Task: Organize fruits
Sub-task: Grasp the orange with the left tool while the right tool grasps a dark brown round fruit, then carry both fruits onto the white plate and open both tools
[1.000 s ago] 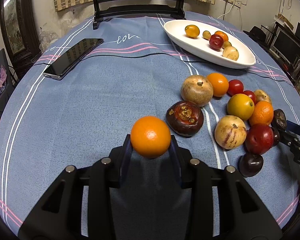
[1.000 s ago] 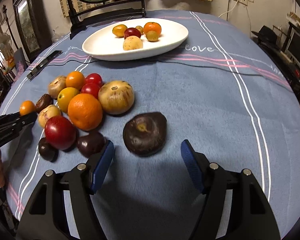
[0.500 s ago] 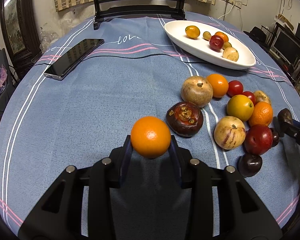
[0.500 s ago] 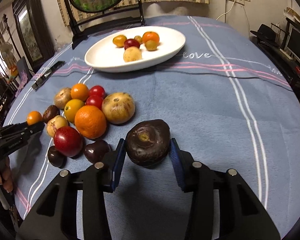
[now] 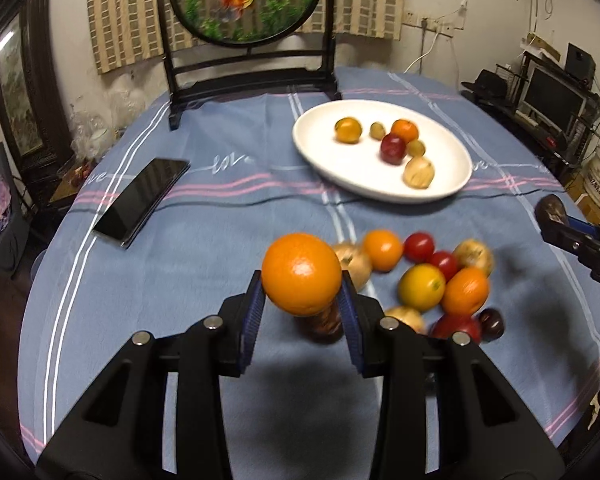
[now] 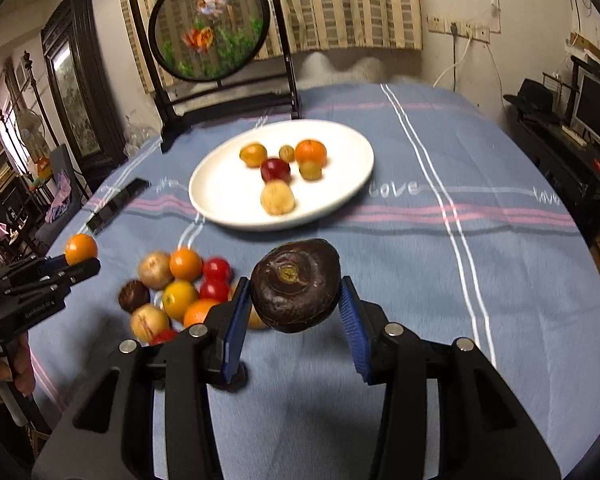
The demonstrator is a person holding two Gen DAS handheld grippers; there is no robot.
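Note:
My left gripper (image 5: 302, 300) is shut on an orange (image 5: 301, 274) and holds it above the blue tablecloth. My right gripper (image 6: 296, 308) is shut on a dark purple mangosteen (image 6: 296, 285), also lifted off the cloth. A white oval plate (image 5: 320, 160) at the back holds several small fruits; it also shows in the right wrist view (image 6: 352, 184). A pile of loose fruits (image 5: 432, 280) lies on the cloth between the grippers, also seen in the right wrist view (image 6: 180, 292). The right gripper shows at the right edge of the left wrist view (image 5: 572, 236).
A black phone (image 5: 142, 202) lies on the cloth at the left. A framed round goldfish screen on a dark stand (image 5: 246, 4) stands at the table's far edge. Shelves with monitors (image 5: 556, 100) stand to the right of the table.
The right gripper closed on the mangosteen and lifted it. Both grippers have risen, carrying their fruits, and now look toward the plate.

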